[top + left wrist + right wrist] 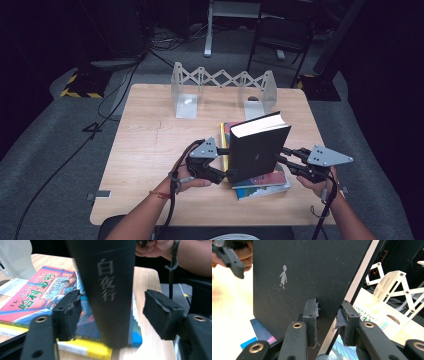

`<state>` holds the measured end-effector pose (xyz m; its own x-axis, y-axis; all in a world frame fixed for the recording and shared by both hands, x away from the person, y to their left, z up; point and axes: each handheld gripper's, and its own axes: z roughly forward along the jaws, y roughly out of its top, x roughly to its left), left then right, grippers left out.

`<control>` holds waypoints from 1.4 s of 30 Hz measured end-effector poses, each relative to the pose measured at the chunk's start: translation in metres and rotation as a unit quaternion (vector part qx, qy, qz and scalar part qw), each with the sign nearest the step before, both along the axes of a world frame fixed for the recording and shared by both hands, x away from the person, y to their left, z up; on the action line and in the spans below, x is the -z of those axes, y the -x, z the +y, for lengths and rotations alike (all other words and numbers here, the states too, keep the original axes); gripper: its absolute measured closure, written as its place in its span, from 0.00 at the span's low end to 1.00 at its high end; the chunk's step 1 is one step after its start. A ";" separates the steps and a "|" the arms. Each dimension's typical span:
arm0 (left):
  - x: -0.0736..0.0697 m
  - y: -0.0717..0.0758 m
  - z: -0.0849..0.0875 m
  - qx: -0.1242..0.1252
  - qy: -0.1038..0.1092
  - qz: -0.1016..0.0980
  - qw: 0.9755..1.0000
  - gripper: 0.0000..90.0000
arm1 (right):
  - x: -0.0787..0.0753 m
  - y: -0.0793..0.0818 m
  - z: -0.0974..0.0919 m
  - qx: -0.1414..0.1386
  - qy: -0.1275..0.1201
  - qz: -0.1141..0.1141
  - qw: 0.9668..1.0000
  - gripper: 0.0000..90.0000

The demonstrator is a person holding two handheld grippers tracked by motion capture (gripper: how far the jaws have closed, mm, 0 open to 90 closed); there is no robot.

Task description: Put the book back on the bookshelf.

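black book (257, 150) stands upright on the stacked books (260, 182), counter centre, long axis vertical | right gripper (328, 322) clamps its fore-edge corner | left gripper (112, 312) wide apart astride the spine, seemingly not touching | bookend rack (223, 90) lies beyond

Black book (257, 150): matte black cover, cream page edges, grey characters down the spine, small pale-grey walking figure on the cover. Book lying flat (37, 295): red and blue illustrated cover, yellow characters, yellow spine edge. Table (150, 150): light wood grain. Bookend rack (222, 87), far side: white, zigzag lattice. Left gripper (226, 162) and right gripper (280, 155): black jaws, grey three-cornered plates.
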<state>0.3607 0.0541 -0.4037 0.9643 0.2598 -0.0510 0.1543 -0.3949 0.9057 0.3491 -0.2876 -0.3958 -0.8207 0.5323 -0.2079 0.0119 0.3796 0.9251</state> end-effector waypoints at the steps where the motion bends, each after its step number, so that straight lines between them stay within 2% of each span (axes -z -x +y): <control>1: 0.001 0.001 -0.004 -0.004 -0.002 0.000 1.000 0.31 | 0.000 0.000 0.000 -0.001 -0.001 0.001 1.000 0.78; 8: 0.001 -0.001 -0.021 -0.033 0.026 0.005 0.999 0.30 | 0.000 0.000 0.000 0.002 -0.001 0.001 1.000 0.78; 10: -0.001 -0.001 -0.026 -0.042 0.029 -0.005 0.999 0.31 | 0.000 0.000 0.000 0.002 -0.001 0.001 1.000 0.78; 12: -0.003 -0.001 -0.029 -0.055 0.037 -0.006 0.998 0.34 | 0.001 0.000 0.000 0.003 -0.001 0.001 1.000 0.78; 13: -0.004 -0.003 -0.030 -0.058 0.049 -0.010 0.997 0.37 | 0.000 0.001 0.000 0.004 0.002 0.000 1.000 0.78; 15: -0.004 -0.004 -0.031 -0.070 0.050 -0.015 0.996 0.45 | 0.000 0.001 0.000 0.003 0.006 -0.001 1.000 0.78; 16: -0.003 -0.005 -0.031 -0.068 0.052 -0.013 0.996 0.49 | -0.001 0.001 0.000 0.000 0.009 -0.002 1.000 0.78; 19: -0.002 -0.005 -0.031 -0.066 0.052 -0.014 0.996 0.51 | -0.001 0.000 -0.002 -0.005 0.008 0.000 1.000 0.78; 23: -0.002 -0.006 -0.030 -0.058 0.054 -0.014 0.997 0.52 | -0.001 0.000 -0.002 0.002 0.014 -0.002 1.000 0.73; 24: -0.002 -0.006 -0.030 -0.050 0.054 -0.017 0.997 0.53 | 0.000 -0.001 -0.005 0.007 0.019 -0.004 1.000 0.67; 26: -0.002 -0.005 -0.030 -0.046 0.054 -0.017 0.997 0.53 | 0.001 -0.001 -0.007 0.008 0.017 -0.003 1.000 0.65; 27: -0.003 -0.005 -0.030 -0.037 0.048 -0.025 0.998 0.54 | 0.003 -0.006 -0.012 0.008 -0.001 0.011 1.000 0.54; 30: -0.004 -0.004 -0.031 -0.034 0.044 -0.030 0.998 0.55 | 0.002 -0.009 -0.014 0.006 -0.008 0.020 1.000 0.47; 33: -0.003 -0.005 -0.032 -0.032 0.048 -0.029 0.998 0.55 | 0.004 -0.015 -0.011 0.004 -0.006 0.033 0.999 0.36; 38: -0.003 -0.007 -0.031 -0.029 0.048 -0.034 0.998 0.55 | 0.009 -0.022 -0.006 -0.020 -0.020 0.052 0.998 0.37; 40: -0.005 -0.007 -0.032 -0.030 0.042 -0.040 0.998 0.54 | 0.010 -0.022 -0.002 -0.031 -0.016 0.055 0.998 0.39; 42: -0.006 -0.007 -0.034 -0.034 0.043 -0.044 0.998 0.53 | 0.010 -0.020 0.003 -0.036 -0.011 0.048 0.998 0.42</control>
<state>0.3675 0.0204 -0.3974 0.9464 0.3230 0.0081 0.0964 -0.3063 0.9470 0.3694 -0.2845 -0.4063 -0.8727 0.4744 -0.1155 0.0743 0.3629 0.9289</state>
